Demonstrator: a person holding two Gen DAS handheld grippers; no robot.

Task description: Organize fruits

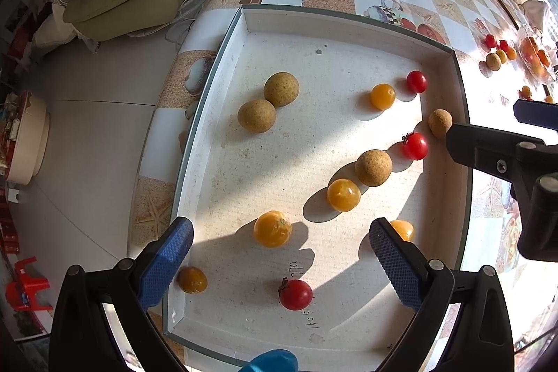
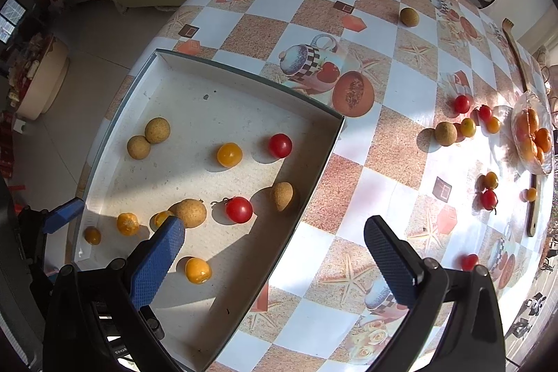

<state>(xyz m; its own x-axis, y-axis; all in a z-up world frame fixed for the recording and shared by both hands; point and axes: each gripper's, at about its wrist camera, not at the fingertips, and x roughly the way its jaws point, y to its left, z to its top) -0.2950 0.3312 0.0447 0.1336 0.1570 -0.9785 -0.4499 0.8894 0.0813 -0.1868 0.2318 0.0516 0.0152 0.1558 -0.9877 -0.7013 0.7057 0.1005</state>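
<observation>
1. Fruits lie scattered inside a shallow white tray (image 1: 348, 23) on a table with a checkered cloth (image 2: 383, 86); the tray fills the middle of the left wrist view and the lower left of the right wrist view.
2. 2 brown longans (image 1: 268, 101) touch each other in the upper left part of the tray.
3. 3 red cherry tomatoes sit in the tray: 1 near the upper right corner (image 1: 416, 81), 1 by the right wall (image 1: 415, 145), 1 near the bottom (image 1: 295, 294).
4. Several yellow tomatoes are spread among them, 1 (image 1: 272, 228) just above the left gripper (image 1: 279, 262).
5. Left gripper stands wide, its blue pads (image 1: 394, 267) apart over the tray floor with nothing between them.
6. Right gripper (image 2: 272, 258) is also spread wide and holds nothing; its left pad hangs over the tray, its right pad over the cloth beyond the tray's wall.
7. More fruits lie loose on the cloth at the right of the right wrist view, near a glass dish of orange fruit (image 2: 533, 135).
8. A lone longan (image 2: 409, 16) sits on the cloth in the upper middle of that view, well apart from the rest.
</observation>
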